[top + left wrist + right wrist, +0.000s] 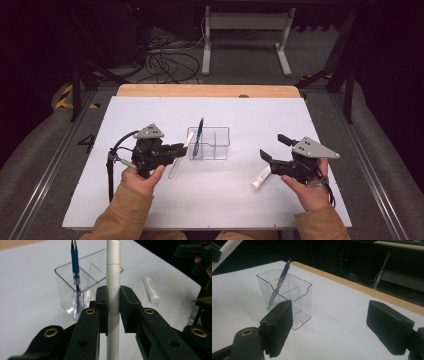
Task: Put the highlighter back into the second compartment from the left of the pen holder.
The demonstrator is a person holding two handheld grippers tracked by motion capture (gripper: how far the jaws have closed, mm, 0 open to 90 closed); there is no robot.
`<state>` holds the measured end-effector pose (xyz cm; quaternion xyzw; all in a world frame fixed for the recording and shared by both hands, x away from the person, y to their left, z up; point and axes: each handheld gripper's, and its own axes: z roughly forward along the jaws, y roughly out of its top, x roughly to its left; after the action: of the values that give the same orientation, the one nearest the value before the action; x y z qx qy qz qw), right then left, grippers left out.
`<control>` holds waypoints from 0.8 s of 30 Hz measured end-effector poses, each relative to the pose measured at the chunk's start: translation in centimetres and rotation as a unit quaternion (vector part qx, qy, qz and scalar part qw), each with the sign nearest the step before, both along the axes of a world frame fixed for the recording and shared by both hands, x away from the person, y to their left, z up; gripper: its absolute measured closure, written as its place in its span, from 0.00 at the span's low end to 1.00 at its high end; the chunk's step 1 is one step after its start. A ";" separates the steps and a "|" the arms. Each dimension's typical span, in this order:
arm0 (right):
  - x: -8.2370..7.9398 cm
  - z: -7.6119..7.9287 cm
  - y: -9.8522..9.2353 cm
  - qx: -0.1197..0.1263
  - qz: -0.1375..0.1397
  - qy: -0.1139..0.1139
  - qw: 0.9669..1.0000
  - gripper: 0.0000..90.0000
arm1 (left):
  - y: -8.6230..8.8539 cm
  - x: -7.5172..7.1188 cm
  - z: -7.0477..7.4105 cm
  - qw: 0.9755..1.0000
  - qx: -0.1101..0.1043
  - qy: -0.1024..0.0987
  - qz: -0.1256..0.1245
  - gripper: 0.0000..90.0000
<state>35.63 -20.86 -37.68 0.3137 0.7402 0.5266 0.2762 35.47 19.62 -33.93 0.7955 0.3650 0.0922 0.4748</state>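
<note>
My left gripper [176, 150] [113, 293] is shut on a long white pen [181, 153] [113, 277], gripped about mid-length and held just left of a clear divided pen holder [217, 145] [67, 282] [297, 297]. A blue pen [199, 132] [75, 267] [280, 282] leans in the holder's left compartment. A second white pen [261, 177] [151, 290] lies on the white tabletop [210, 200], beside my right gripper [274, 147] [332, 315]. That gripper stands open with nothing between its jaws and faces the holder.
A wooden strip [207, 90] [362, 290] runs along the table's far edge. Beyond it on the dark floor are cables [167, 62] and a white table frame [245, 35]. The person's tan sleeves [125, 217] come in at the near edge.
</note>
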 end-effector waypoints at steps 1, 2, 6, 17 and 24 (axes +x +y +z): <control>0.0 0.0 0.0 0.000 0.000 0.000 1.000 0.24 | -0.2 0.0 0.1 1.000 -0.008 0.003 0.001 0.87; 0.0 -0.1 0.0 -0.001 0.000 0.000 1.000 0.24 | -0.2 0.1 0.2 1.000 -0.009 -0.007 -0.004 0.87; 0.0 -0.1 0.1 -0.002 0.001 0.001 1.000 0.24 | -0.6 0.4 0.6 0.999 -0.029 -0.015 -0.016 0.87; 0.0 -0.2 0.1 -0.004 0.002 0.002 1.000 0.24 | -1.7 1.9 1.4 0.995 -0.065 -0.069 -0.039 0.87; 0.0 -0.3 0.2 -0.005 0.003 0.003 1.000 0.24 | -2.5 3.0 1.0 0.990 -0.088 -0.100 -0.035 0.87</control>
<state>35.67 -20.69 -38.02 0.3116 0.7445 0.5230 0.2741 38.51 17.16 -32.89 0.7494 0.2947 0.1222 0.5802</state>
